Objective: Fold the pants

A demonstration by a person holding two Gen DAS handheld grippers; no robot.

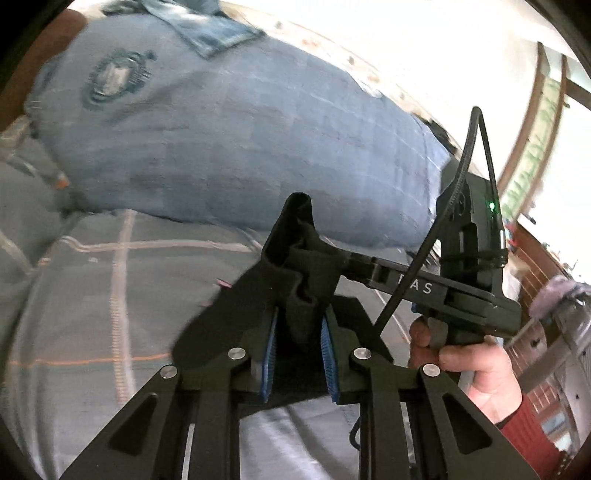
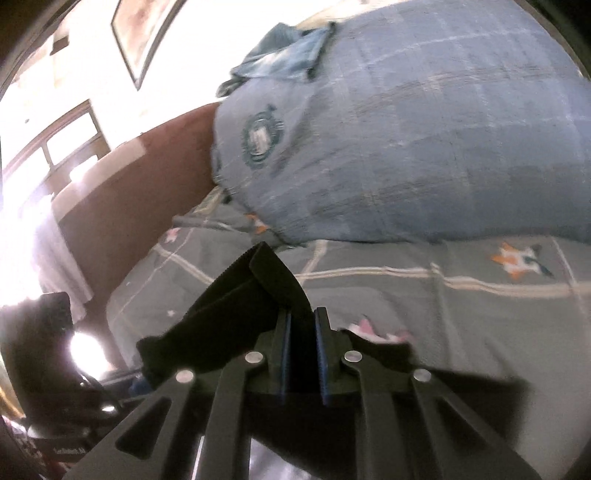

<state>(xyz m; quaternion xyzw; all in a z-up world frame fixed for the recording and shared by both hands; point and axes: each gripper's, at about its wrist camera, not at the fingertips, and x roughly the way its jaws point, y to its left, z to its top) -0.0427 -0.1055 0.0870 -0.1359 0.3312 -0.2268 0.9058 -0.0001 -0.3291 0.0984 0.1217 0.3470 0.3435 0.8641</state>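
Both tongs clamped on black pants | left tongs — pinch bunched cloth | right tongs — pinch a flat fold | pants lifted above grey checked bed, near blue pillow

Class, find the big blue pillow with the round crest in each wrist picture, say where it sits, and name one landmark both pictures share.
Left wrist view: the blue pillow fills the upper left and centre, crest toward the top left, above the black pants.
Right wrist view: the pillow fills the upper right, crest on its left side.
Shared landmark: the folded denim piece at the pillow's top edge.
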